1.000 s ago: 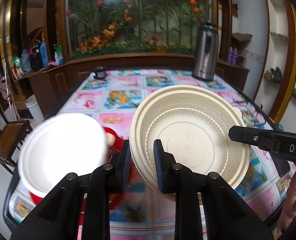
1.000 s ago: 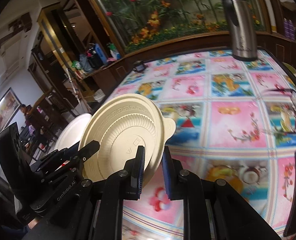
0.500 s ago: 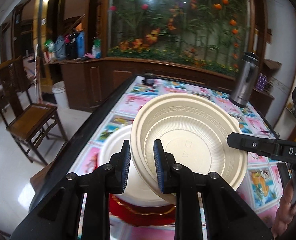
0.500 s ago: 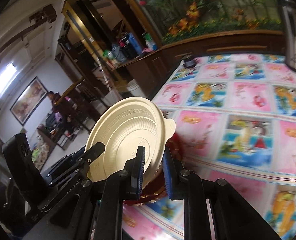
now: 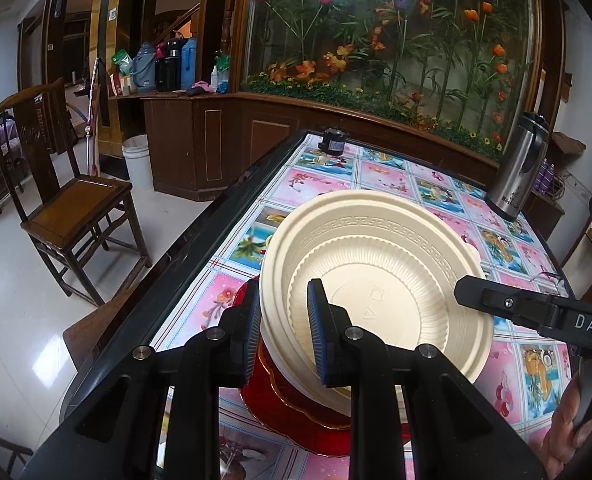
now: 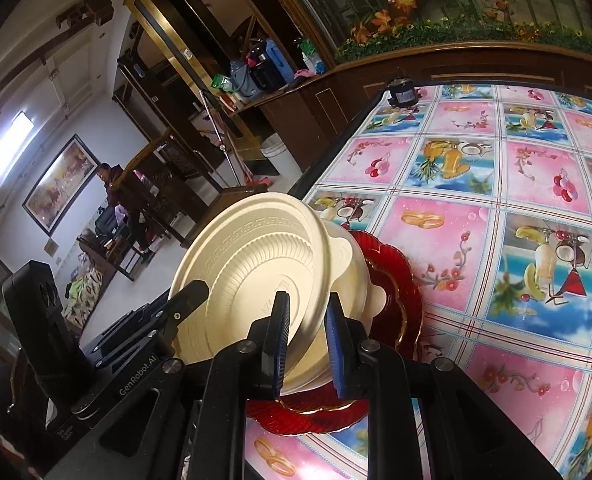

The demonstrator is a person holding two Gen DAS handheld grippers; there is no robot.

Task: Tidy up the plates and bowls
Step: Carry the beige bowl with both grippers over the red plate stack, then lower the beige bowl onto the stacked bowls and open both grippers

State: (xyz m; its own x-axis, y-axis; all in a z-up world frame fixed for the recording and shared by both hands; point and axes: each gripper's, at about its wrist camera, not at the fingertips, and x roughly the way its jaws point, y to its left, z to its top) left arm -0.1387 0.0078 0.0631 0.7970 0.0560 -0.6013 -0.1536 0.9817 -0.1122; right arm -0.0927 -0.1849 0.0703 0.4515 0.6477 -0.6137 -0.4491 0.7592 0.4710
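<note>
We've got the cream bowl (image 5: 376, 280) tilted over the stack on the red plate (image 6: 392, 292) near the worktop's left edge, left hand-held gripper (image 5: 282, 332) and right hand-held gripper (image 6: 306, 334) each clenched on its rim. Uneven release could make it land crooked, maybe nudging the stack toward that edge.

A steel flask (image 5: 521, 164) stands on the patterned tablecloth (image 6: 496, 208); wooden chair (image 5: 68, 208) alongside
</note>
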